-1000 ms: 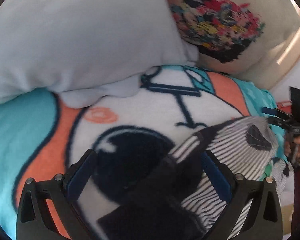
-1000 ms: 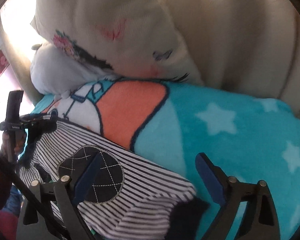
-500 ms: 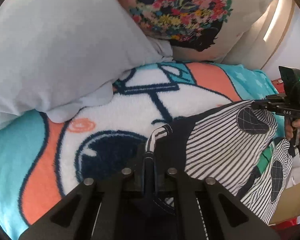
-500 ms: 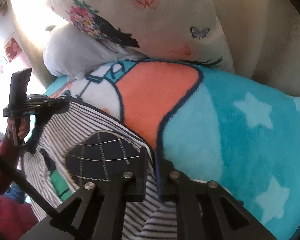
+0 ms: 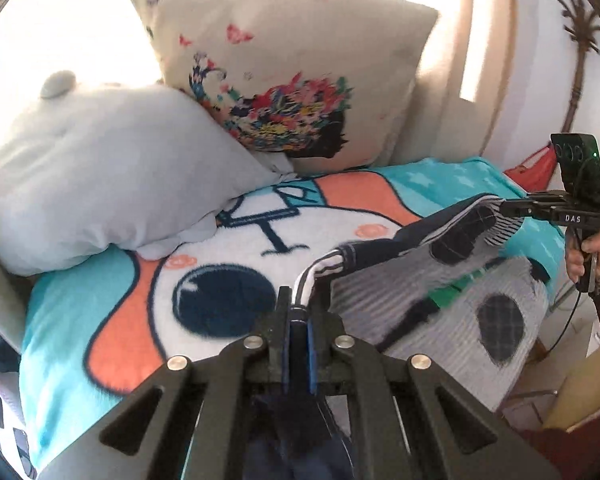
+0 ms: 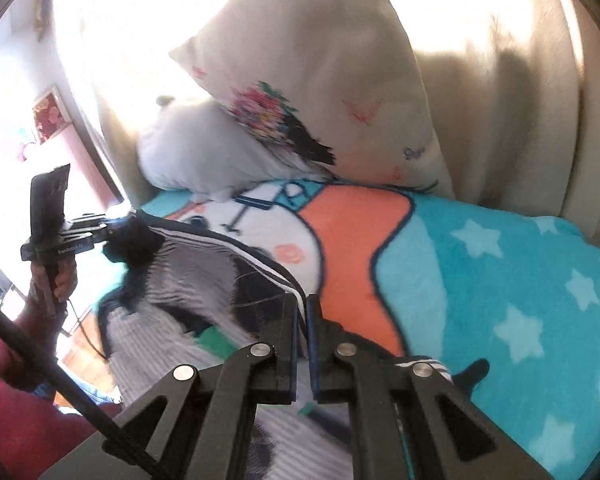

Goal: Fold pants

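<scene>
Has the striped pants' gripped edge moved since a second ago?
Yes. The striped pants, shut in both the left gripper and right gripper, have risen off the blanket.

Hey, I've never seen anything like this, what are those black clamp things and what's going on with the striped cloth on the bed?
No robot here: a person holds a hand-operated two-finger gripper in each hand, each with a fisheye camera looking along its fingers. One picture comes from the left gripper, the other from the right gripper; each view also shows the other gripper off to the side. Both are shut on an edge of the striped pants, lifting it above a cartoon blanket. Behind lie a pale grey pillow and a flower-print pillow.
</scene>
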The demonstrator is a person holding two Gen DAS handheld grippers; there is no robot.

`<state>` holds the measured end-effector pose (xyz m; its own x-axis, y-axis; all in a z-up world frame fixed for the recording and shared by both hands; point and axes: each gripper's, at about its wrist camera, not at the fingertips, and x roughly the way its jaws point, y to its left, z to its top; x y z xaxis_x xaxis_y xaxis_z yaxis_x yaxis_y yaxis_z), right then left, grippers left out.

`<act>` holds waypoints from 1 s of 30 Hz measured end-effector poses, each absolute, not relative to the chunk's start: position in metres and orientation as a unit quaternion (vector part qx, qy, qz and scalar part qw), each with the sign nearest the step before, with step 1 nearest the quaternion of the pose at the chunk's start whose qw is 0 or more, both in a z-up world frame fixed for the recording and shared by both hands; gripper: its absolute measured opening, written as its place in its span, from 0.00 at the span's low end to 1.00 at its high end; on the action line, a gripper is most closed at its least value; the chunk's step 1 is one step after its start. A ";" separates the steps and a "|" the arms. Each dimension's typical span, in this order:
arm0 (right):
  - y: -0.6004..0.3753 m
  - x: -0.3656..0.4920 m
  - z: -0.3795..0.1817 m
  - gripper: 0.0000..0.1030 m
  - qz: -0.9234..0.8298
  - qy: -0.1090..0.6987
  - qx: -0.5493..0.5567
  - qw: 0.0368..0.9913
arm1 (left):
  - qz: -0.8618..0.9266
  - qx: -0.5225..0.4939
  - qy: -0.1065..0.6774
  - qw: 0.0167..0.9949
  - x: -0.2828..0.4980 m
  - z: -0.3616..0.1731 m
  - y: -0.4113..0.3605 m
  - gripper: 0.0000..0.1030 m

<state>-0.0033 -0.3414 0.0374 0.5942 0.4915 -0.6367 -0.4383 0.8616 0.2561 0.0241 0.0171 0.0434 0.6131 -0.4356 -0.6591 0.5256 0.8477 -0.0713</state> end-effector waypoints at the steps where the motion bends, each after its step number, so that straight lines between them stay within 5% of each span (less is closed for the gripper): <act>1: -0.340 -0.014 0.040 0.05 0.262 0.362 0.037 0.894 | -0.271 0.067 0.343 0.897 0.011 0.043 0.020 0.06; 20: -0.328 -0.147 -0.041 0.08 0.226 0.395 0.103 0.884 | -0.263 0.062 0.397 0.877 -0.082 -0.026 0.051 0.10; 24: -0.347 -0.166 -0.026 0.14 0.204 0.372 0.123 0.897 | -0.272 0.060 0.394 0.876 -0.092 -0.016 0.063 0.28; 28: -0.365 -0.170 0.002 0.36 0.157 0.321 0.130 0.925 | -0.263 0.019 0.370 0.891 -0.096 0.003 0.085 0.54; 30: -0.367 -0.157 0.007 0.38 0.130 0.310 0.124 0.934 | -0.259 -0.009 0.363 0.895 -0.091 0.009 0.091 0.54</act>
